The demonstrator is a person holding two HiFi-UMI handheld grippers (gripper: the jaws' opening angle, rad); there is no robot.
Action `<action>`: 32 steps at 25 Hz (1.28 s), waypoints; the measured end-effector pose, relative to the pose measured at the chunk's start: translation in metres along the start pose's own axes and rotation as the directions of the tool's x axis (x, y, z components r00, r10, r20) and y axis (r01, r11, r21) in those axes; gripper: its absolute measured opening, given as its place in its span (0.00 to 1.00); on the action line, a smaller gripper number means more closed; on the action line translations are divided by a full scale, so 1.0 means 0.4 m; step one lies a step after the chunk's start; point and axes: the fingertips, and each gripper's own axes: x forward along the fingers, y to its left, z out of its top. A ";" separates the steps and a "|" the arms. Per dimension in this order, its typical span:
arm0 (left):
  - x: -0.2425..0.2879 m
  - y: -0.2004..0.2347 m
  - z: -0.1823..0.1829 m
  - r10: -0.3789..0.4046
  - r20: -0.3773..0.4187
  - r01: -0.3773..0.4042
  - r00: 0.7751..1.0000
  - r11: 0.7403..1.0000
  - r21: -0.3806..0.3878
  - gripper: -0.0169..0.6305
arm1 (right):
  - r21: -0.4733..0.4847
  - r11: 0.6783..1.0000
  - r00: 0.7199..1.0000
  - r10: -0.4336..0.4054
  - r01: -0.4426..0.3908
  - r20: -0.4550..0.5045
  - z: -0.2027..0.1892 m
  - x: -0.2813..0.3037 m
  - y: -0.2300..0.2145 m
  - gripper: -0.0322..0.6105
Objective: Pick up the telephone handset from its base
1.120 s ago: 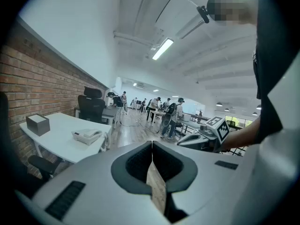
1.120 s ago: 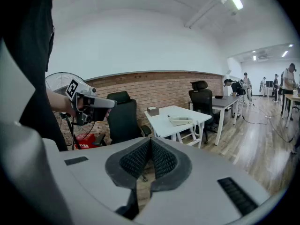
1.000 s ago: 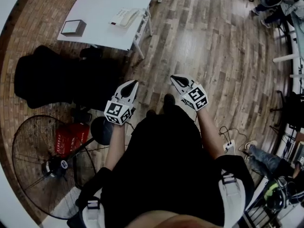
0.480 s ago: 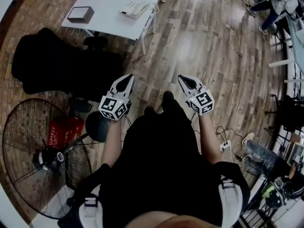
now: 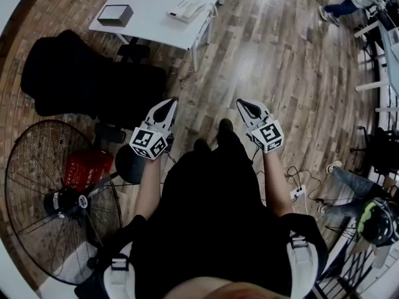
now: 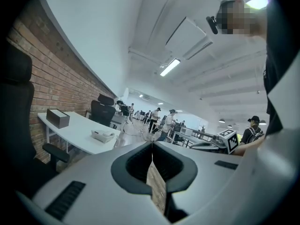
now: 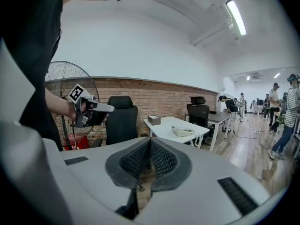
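Observation:
A white telephone (image 5: 189, 9) with its handset lying on the base sits near the right edge of a white table (image 5: 153, 17) far ahead. Both grippers are held in front of the person's body over the wooden floor, well short of the table. The left gripper (image 5: 167, 106) is shut and empty. So is the right gripper (image 5: 245, 106), with nothing between its pads. The left gripper view shows the telephone (image 6: 103, 135) small on the table beyond the closed left gripper (image 6: 151, 145). The right gripper view shows the telephone (image 7: 183, 131) past the closed right gripper (image 7: 150, 142).
A black office chair (image 5: 93, 86) stands between the person and the table. A standing fan (image 5: 56, 198) and a red crate (image 5: 87, 170) are at the left. A dark box (image 5: 116, 14) lies on the table. A power strip (image 5: 298, 192) lies right, with people farther back.
The person has stepped forward: the table, chair and fan have shifted in the head view. Both grippers have travelled along at the same height, jaws shut throughout.

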 end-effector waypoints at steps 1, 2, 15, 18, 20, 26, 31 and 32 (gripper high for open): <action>-0.004 -0.001 -0.001 -0.003 -0.002 0.003 1.000 1.000 0.002 0.06 | 0.008 1.000 1.000 -0.001 0.001 0.006 -0.001 -0.002 0.005 0.05; -0.008 -0.002 -0.001 -0.006 -0.004 0.006 1.000 1.000 0.006 0.06 | 0.016 1.000 1.000 -0.004 0.004 0.014 0.000 -0.003 0.008 0.05; -0.037 -0.006 0.000 -0.014 -0.011 0.014 1.000 1.000 0.027 0.06 | 0.043 0.999 0.996 -0.027 0.024 0.089 0.020 -0.024 0.026 0.13; -0.040 -0.006 0.004 -0.015 -0.013 0.015 1.000 1.000 0.027 0.06 | 0.040 0.999 0.995 -0.034 0.031 0.094 0.025 -0.019 0.026 0.30; -0.044 -0.007 0.004 -0.018 -0.013 0.018 1.000 0.999 0.027 0.06 | 0.039 0.998 0.995 -0.045 0.041 0.088 0.021 -0.015 0.026 0.39; -0.050 -0.012 0.005 -0.014 -0.005 0.014 1.000 0.999 0.033 0.06 | 0.023 0.999 0.997 -0.039 0.038 0.060 -0.003 -0.012 0.036 0.52; -0.059 -0.018 -0.001 -0.012 -0.007 0.012 1.000 0.999 0.031 0.06 | -0.055 0.998 0.999 -0.032 0.032 0.013 -0.014 0.002 0.054 0.77; -0.060 -0.020 -0.002 -0.013 -0.008 0.013 1.000 0.999 0.030 0.06 | -0.075 0.997 1.000 -0.029 0.029 0.005 -0.015 0.005 0.059 0.81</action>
